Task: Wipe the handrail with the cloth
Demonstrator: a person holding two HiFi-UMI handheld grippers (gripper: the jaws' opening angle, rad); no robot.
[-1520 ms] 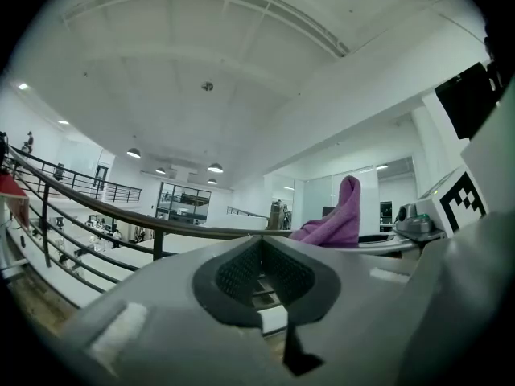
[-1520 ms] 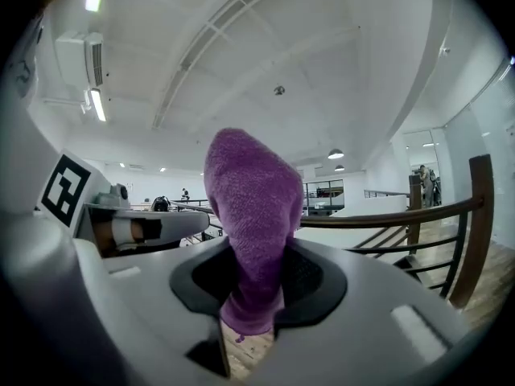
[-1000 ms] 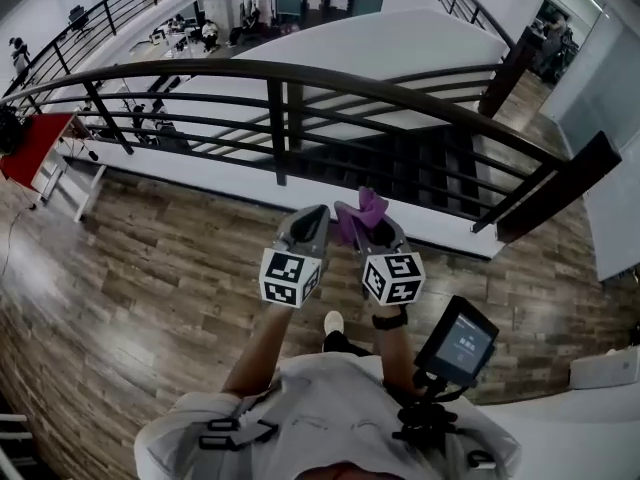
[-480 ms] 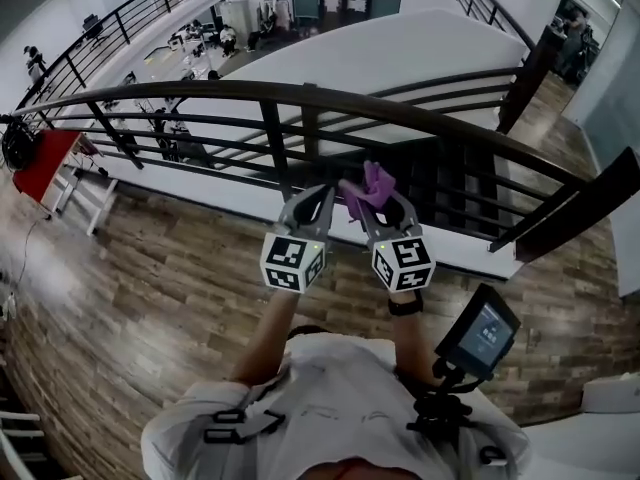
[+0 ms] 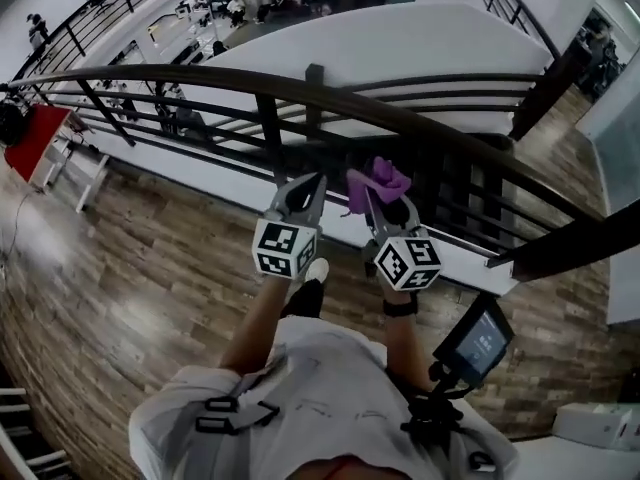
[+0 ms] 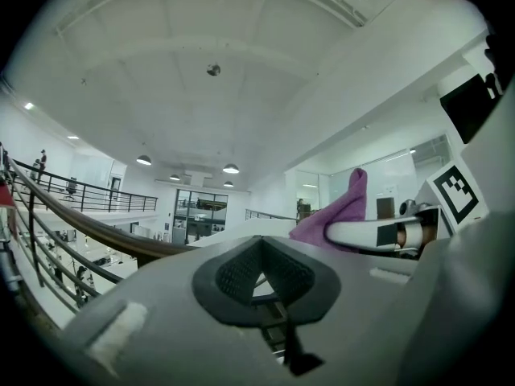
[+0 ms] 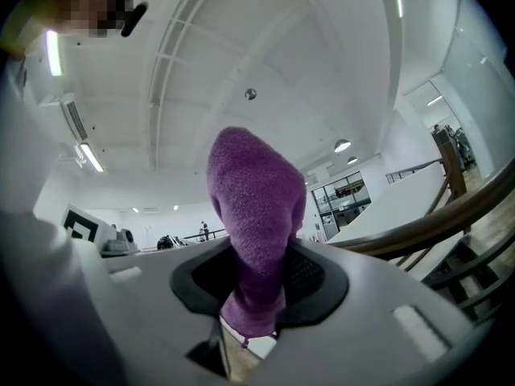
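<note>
Well, we had the purple cloth (image 5: 380,180) gripped in the right gripper (image 5: 387,196), just right of centre in the head view. Its fingers had just been closing further and were pressed on the fabric's lower end, so a bunched tuft stood up free beyond them. We judged that a sensible hold, since the loose tuft was the part meant to meet the rail.

The left gripper (image 5: 303,184), just beside it toward the left, had its fingers brought together on nothing. It looked to be riding along spare, out of the cloth's way.

Both pointed toward the dark handrail (image 5: 200,76) curving across the upper half of the frame, above its thinner bars. The cloth sat near the rail but below its top edge in the picture, and we couldn't see it touching.

So by our reckoning the wiping hadn't begun. The next move called for lifting the tuft onto the rail's top and dragging it along the curve without snagging a post.
</note>
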